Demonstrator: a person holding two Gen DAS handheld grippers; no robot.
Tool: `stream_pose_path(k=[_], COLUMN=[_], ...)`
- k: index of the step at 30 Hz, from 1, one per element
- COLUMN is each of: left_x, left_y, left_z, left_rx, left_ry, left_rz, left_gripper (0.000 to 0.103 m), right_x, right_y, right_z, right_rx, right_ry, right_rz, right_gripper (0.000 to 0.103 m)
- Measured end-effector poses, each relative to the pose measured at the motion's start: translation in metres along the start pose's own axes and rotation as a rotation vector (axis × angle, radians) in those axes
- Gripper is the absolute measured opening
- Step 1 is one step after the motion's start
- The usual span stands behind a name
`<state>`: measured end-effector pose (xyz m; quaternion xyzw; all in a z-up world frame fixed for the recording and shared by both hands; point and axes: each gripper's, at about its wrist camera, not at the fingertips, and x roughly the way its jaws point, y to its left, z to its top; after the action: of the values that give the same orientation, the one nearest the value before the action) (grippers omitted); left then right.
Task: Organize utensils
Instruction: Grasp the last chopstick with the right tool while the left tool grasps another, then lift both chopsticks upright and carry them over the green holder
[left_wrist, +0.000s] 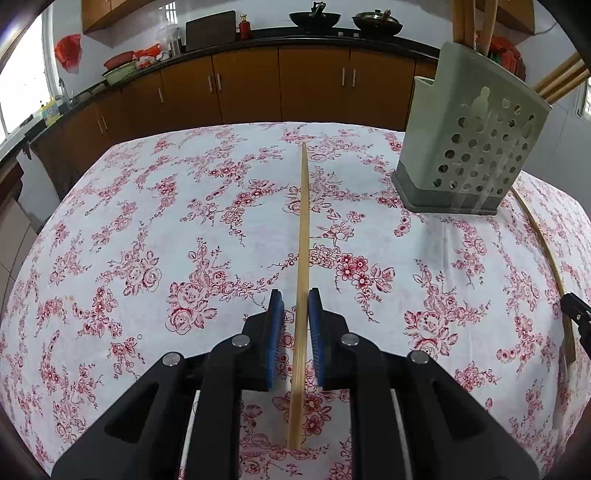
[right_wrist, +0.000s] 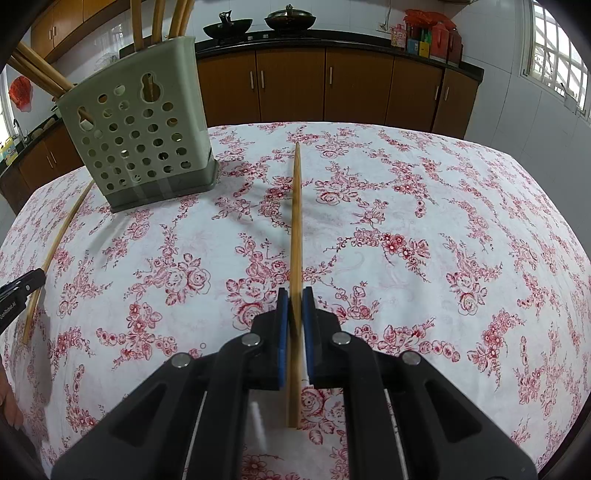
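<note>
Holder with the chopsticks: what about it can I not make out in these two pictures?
Left wrist view: tops of the chopsticks standing in the holder are cut off by the upper edge; right wrist view likewise.
Both views: their number and lower ends, hidden by the holder's wall with holes.
Both views: the holder's far side, turned away.

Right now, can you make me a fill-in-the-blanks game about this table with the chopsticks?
The holder has lots of round ___ in its side.
The tablecloth is printed with red ___.
The left gripper and the right gripper each have one wooden ___ between blue pads.
Missing words: holes; flowers; chopstick.
</note>
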<state>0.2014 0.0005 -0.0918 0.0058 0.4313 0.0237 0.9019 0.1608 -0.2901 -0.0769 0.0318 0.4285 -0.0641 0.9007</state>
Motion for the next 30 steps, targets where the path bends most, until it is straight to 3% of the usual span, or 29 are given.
stream_pose_path(k=[19, 30], left_x=[0.000, -0.008], left_y=[0.000, 0.000], left_z=[0.000, -0.011], left_rx=[0.000, 0.018], left_ry=[0.000, 0.000], left_rz=[-0.001, -0.023], left_gripper=[0.016, 0.016], right_x=[0.001, -0.003], right_y=[0.000, -0.005], right_z=[0.001, -0.004], right_rx=[0.001, 0.023], right_ry=[0.000, 0.000], right_rz=[0.001, 0.048], right_gripper=[0.010, 0.013])
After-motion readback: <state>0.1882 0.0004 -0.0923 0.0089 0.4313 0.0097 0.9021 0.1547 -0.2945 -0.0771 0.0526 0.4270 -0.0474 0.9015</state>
